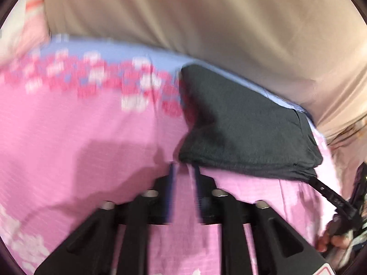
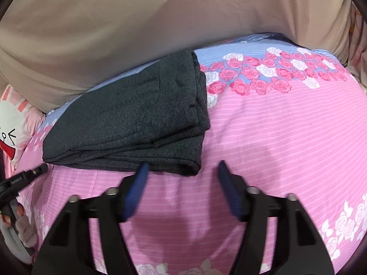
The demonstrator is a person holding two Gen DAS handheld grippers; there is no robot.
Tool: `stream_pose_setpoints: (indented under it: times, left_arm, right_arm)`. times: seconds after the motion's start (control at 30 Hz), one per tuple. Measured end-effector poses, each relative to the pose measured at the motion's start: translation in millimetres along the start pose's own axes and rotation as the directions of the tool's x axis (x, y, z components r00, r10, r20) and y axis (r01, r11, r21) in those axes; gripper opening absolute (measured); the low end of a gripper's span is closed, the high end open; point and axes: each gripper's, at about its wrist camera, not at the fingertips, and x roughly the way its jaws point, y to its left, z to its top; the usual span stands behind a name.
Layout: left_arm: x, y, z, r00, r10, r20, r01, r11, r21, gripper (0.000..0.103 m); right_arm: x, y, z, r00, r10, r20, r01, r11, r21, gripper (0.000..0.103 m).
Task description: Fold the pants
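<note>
Right wrist view: folded pants (image 2: 128,114) lie just ahead-left of right gripper (image 2: 181,167), jaws wide apart w/ nothing between.

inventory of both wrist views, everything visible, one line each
pants: one, dark grey, folded into a layered stack on the bedsheet, near its blue edge
bedsheet: one, pink striped with a blue band of pink and white roses, covers the surface under the pants
beige fabric: one, plain beige, draped behind the far edge of the bedsheet
cartoon pillow: one, pink and white with a cartoon face, at the left edge of the right wrist view
left tool: one, black with blue pads, jaws narrow, nothing between them, tips at the near edge of the pants
right tool: one, black with blue pads, jaws wide open, empty, just short of the stack's near right corner
hand: one, partly visible, holding the right tool
</note>
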Motion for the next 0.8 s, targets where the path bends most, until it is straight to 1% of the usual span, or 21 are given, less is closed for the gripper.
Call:
stream_pose_setpoints:
  times: [0.03,0.07,0.1,0.13,0.17,0.2,0.23,0.27,0.3,0.33,0.37,0.4,0.43,0.47,0.53,0.6,0.67,0.7,0.73,0.77,0.8]
  left_arm:
    - [1,-6,4,0.999,0.044,0.018,-0.045,0.999,0.029,0.070]
    - [6,-10,9,0.996,0.083,0.037,-0.085,0.995,0.049,0.075]
    - [11,-11,12,0.997,0.069,0.033,-0.071,0.995,0.063,0.074]
    - [21,-12,16,1.000,0.020,-0.011,-0.020,0.997,0.076,0.052]
    - [27,-10,18,0.998,-0.039,-0.055,0.043,0.996,0.076,0.009]
    - [30,-8,20,0.995,-0.063,-0.078,0.067,0.996,0.050,0.009]
    - [24,-5,21,0.994,-0.081,-0.067,0.082,0.996,0.018,0.008]
    - [12,-1,21,0.992,-0.112,-0.053,0.110,0.994,-0.027,0.008]
    - [4,2,20,0.992,-0.117,-0.043,0.115,0.992,-0.055,0.008]
    - [-1,10,17,0.990,-0.133,-0.051,0.128,0.988,-0.086,0.009]
    - [8,16,10,0.988,-0.124,-0.093,0.115,0.988,-0.098,0.010]
    - [21,21,1,0.982,-0.112,-0.149,0.096,0.990,-0.107,0.011]
    - [15,26,-7,0.985,-0.148,-0.083,0.139,0.984,-0.113,0.010]
    - [14,27,-10,0.981,-0.174,-0.089,0.162,0.979,-0.127,0.010]
    - [9,29,-13,0.979,-0.185,-0.087,0.172,0.975,-0.143,0.010]
    - [3,27,-13,0.986,-0.147,-0.077,0.138,0.984,-0.117,0.010]
    - [-15,12,-14,0.996,-0.086,-0.029,0.084,0.995,-0.053,0.010]
    - [-29,-1,-17,0.999,-0.052,0.018,0.052,0.999,-0.012,0.011]
    - [-38,-13,-18,0.998,-0.031,0.050,0.029,0.999,0.027,0.015]
    - [-49,-26,-22,0.997,-0.011,0.080,0.006,0.998,0.066,0.032]
    - [-59,-44,-29,0.992,0.014,0.124,-0.028,0.993,0.112,0.045]
  right_arm:
    - [1,1,1,1.000,0.013,0.002,-0.013,1.000,0.002,0.074]
    - [3,0,3,1.000,0.030,0.001,-0.030,1.000,0.008,0.074]
    - [6,-1,5,0.998,0.060,-0.005,-0.060,0.998,0.021,0.075]
    - [9,0,8,0.998,0.060,-0.003,-0.060,0.998,0.020,0.067]
    - [12,1,11,0.998,0.054,-0.011,-0.054,0.999,0.010,0.052]
    - [15,5,16,0.998,0.052,-0.022,-0.052,0.999,-0.012,0.036]
    - [12,8,21,0.997,0.070,-0.022,-0.070,0.997,-0.023,0.022]
    - [3,9,24,0.997,0.071,0.002,-0.071,0.997,-0.024,0.022]
    - [-4,10,24,0.997,0.071,0.025,-0.071,0.997,-0.032,0.021]
    - [-7,9,24,0.998,0.058,0.029,-0.056,0.997,-0.047,0.021]
    - [-1,7,22,1.000,0.030,0.002,-0.030,0.998,-0.061,0.022]
    - [13,1,15,0.998,0.016,-0.057,-0.019,0.998,-0.057,0.024]
    - [9,-3,11,0.999,0.029,-0.030,-0.030,0.999,-0.044,0.027]
    - [5,-4,11,0.999,0.031,-0.037,-0.033,0.999,-0.040,0.028]
    - [-12,-11,10,1.000,0.015,-0.009,-0.015,1.000,-0.008,0.029]
    - [-30,-20,7,0.999,-0.002,0.032,0.001,1.000,0.021,0.030]
    - [-44,-24,3,0.997,-0.014,0.077,0.011,0.999,0.034,0.030]
    - [-53,-21,-1,0.994,-0.025,0.103,0.023,0.999,0.025,0.030]
    - [-60,-15,-5,0.992,-0.038,0.123,0.037,0.999,0.012,0.030]
    - [-65,-7,-12,0.988,-0.063,0.138,0.065,0.998,-0.008,0.030]
    - [-69,0,-18,0.985,-0.088,0.151,0.092,0.995,-0.024,0.031]
